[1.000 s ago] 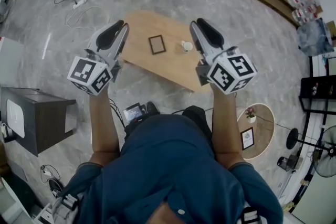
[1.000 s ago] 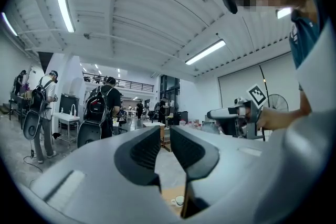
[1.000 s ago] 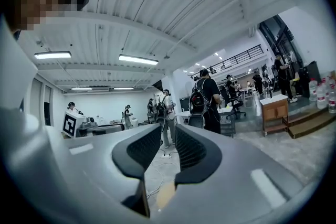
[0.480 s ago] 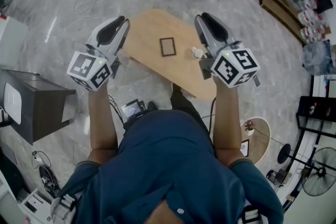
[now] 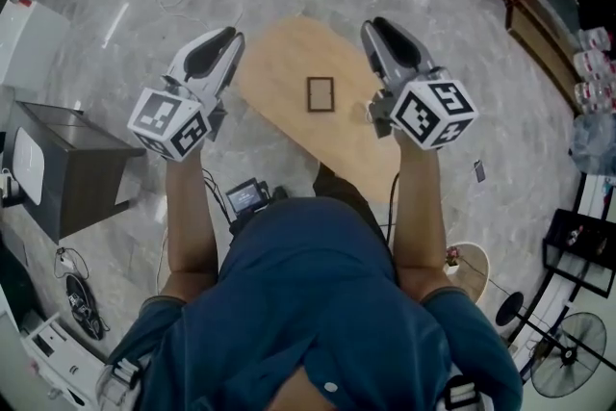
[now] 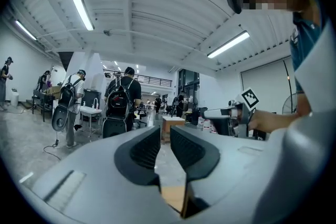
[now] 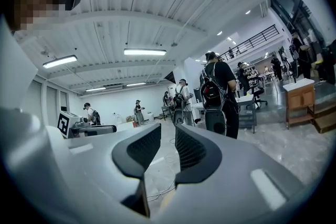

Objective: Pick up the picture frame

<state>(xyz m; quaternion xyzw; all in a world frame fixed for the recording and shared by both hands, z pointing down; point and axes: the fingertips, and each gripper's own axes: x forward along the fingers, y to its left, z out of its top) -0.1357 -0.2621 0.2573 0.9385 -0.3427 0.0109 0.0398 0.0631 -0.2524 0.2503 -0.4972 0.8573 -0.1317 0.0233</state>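
- The tabletop (image 5: 274, 48), a pale wooden oval on a low table, stands on the grey floor in front of you. Both of your grippers are held out level above its near side, one towards each edge.
- Your left gripper (image 5: 227, 38) hangs over the tabletop's left edge. Its jaws are drawn together to a narrow slit and there is nothing between them. It is well apart from the frame and touches nothing.
- Your right gripper (image 5: 377, 27) is over the tabletop's right part, nearer the frame than the left one but above it, not on it. Its jaws also stand close together, with only floor and cables showing through the slit. It is empty.
- The picture frame (image 5: 320, 94) lies flat near the middle of the tabletop, between your two grippers in the head view. It is a small dark rectangle, untouched.
- As for progress, nothing of the pick-up is done yet. By my judgement you are in the approach. You have yet to open one gripper, bring it down to an edge of the frame, close on it and lift.
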